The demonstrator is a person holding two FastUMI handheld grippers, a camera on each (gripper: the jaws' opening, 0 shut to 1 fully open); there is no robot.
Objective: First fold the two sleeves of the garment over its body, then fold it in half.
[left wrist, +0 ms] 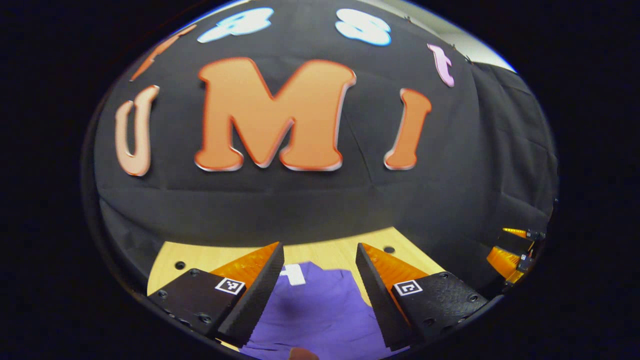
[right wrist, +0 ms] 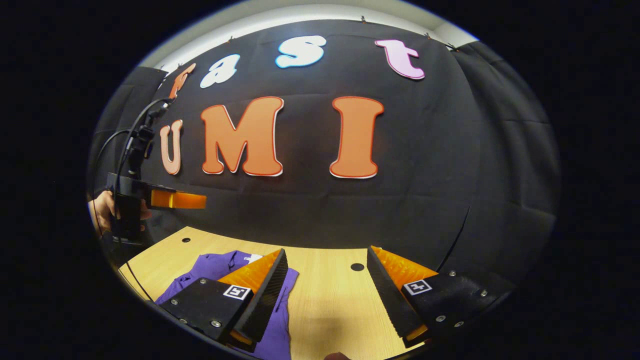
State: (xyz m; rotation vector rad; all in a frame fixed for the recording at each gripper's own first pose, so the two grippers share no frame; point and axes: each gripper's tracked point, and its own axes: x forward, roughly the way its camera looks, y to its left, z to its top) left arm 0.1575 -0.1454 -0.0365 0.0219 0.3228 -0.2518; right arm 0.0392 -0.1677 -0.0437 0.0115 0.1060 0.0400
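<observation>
A pale wooden table [right wrist: 330, 300] with small holes stands before the black cloth wall. The purple garment [left wrist: 320, 310] lies rumpled on it, below the left gripper [left wrist: 320, 270] and left of the right gripper [right wrist: 327, 280]. Both hover with jaws wide apart, holding nothing. Risk: a pinch into the bunched cloth could catch two layers, dragging the body along with the sleeve.

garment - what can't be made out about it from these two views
- Sleeves: in the left gripper view the garment is cut off by the lower edge and flanked by the left gripper, so no sleeve can be told.
- Fold state: in the right gripper view the right gripper covers part of the garment, and the edge cuts the rest.
</observation>
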